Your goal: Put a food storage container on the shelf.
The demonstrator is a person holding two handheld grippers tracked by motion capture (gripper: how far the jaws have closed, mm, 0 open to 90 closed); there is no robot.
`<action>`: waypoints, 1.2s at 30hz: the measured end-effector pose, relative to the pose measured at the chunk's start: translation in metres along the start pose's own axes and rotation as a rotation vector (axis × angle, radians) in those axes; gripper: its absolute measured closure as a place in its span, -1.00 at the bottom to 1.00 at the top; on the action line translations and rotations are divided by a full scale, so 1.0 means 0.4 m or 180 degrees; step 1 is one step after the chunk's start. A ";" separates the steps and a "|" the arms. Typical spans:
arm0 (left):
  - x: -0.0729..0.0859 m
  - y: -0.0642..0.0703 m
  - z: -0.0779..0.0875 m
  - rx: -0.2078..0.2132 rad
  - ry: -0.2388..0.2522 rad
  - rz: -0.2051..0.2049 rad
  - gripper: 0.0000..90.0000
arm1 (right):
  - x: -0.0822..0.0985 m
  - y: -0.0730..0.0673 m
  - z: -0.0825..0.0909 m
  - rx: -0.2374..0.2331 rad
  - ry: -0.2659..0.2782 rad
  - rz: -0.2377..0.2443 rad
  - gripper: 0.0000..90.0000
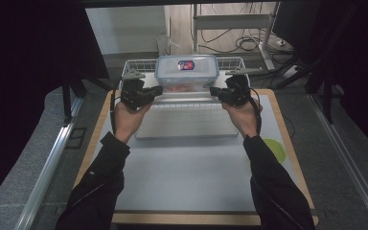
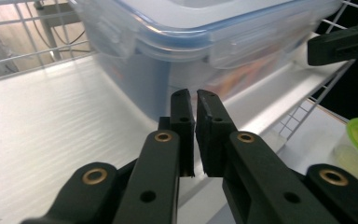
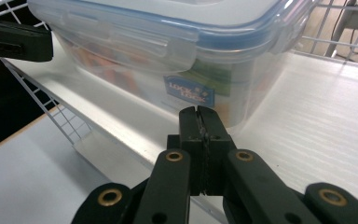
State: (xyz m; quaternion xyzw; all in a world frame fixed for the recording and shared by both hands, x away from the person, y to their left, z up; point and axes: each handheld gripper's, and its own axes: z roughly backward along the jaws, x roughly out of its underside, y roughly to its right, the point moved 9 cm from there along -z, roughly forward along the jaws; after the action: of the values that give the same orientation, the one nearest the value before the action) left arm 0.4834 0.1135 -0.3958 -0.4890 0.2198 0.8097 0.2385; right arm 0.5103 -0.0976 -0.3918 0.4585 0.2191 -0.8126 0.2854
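Observation:
A clear plastic food box (image 1: 187, 72) with a blue-sealed clip lid and a red and blue label stands in a white wire basket (image 1: 136, 64). My left gripper (image 1: 159, 91) sits at the box's lower left side, and my right gripper (image 1: 213, 91) at its lower right. In the left gripper view the box (image 2: 205, 28) looms just beyond my left gripper (image 2: 196, 95), whose jaws are shut to a thin slit with nothing between them. In the right gripper view my right gripper (image 3: 198, 112) is shut tight and empty, right in front of the box (image 3: 168, 32).
The basket has a white ribbed floor (image 2: 51, 130) with a raised front lip. A flat white board (image 1: 187, 122) lies before it on the pale mat. A green round lid (image 1: 275, 148) rests at the mat's right edge. Black curtains flank the table.

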 end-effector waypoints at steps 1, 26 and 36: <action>0.000 0.000 0.000 0.0000 0.0000 0.0000 0.87 | 0.000 -0.003 0.003 -0.0010 0.0004 0.0011 0.97; 0.158 0.117 0.110 0.0225 -0.0017 -0.0569 -0.33 | 0.120 -0.085 0.093 -0.0222 -0.0031 0.0301 -0.26; 0.269 0.148 0.142 0.0335 -0.0007 -0.0474 -0.66 | 0.206 -0.112 0.108 -0.0367 -0.0076 0.0396 -0.60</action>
State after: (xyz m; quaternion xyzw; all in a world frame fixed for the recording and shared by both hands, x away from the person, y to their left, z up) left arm 0.3647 0.1187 -0.4609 -0.4898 0.2248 0.7777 0.3237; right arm 0.4192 -0.1126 -0.4385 0.4443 0.2332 -0.7848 0.3637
